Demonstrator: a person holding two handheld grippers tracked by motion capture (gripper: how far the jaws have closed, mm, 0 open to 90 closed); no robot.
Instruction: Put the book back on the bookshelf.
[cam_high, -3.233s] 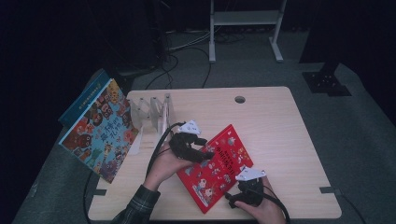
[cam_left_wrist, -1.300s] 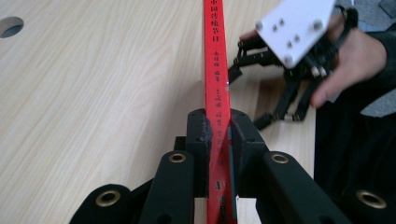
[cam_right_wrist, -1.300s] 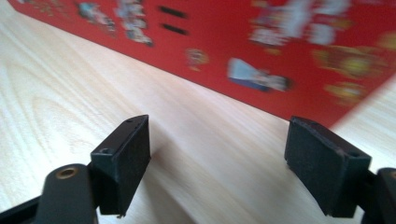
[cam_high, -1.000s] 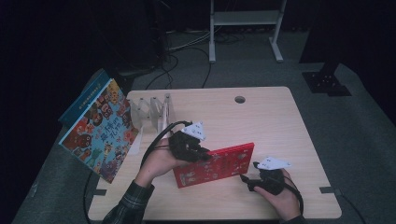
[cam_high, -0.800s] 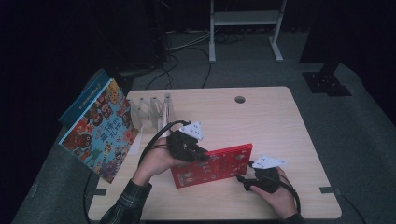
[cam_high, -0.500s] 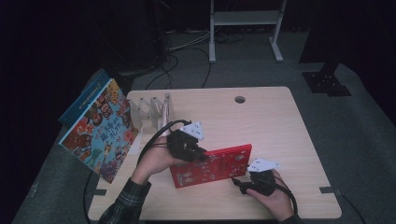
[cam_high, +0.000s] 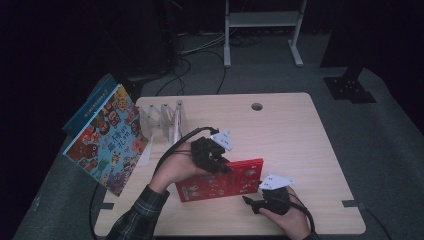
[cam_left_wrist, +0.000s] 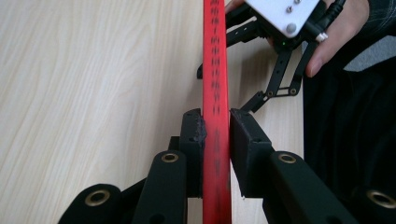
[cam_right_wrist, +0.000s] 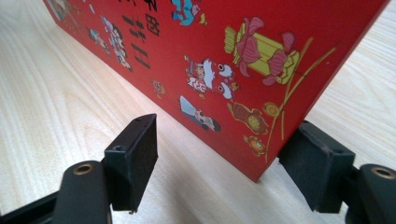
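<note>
**Red book stood on edge between two grippers**

Item: red book (cam_high: 220, 180), upright on its long edge on the table (cam_high: 300, 135), near the front edge. Left gripper (cam_high: 216, 159) at the book's 11 o'clock corner, jaws clamped on the top edge, likely to keep it standing. Right gripper (cam_right_wrist: 224, 154) at 4 o'clock, jaws parted astride the lower corner, pads not pressing, probably steadying. Picture book (cam_high: 107, 140) and clear rack (cam_high: 162, 120) at 10 o'clock, a likely destination

Red book (cam_high: 220, 180), flat on the table (cam_high: 310, 150) at first, now stands on edge, clamped by left gripper (cam_high: 214, 156); right gripper (cam_high: 255, 202) has shifted left to its lower right corner, jaws narrowing
</note>
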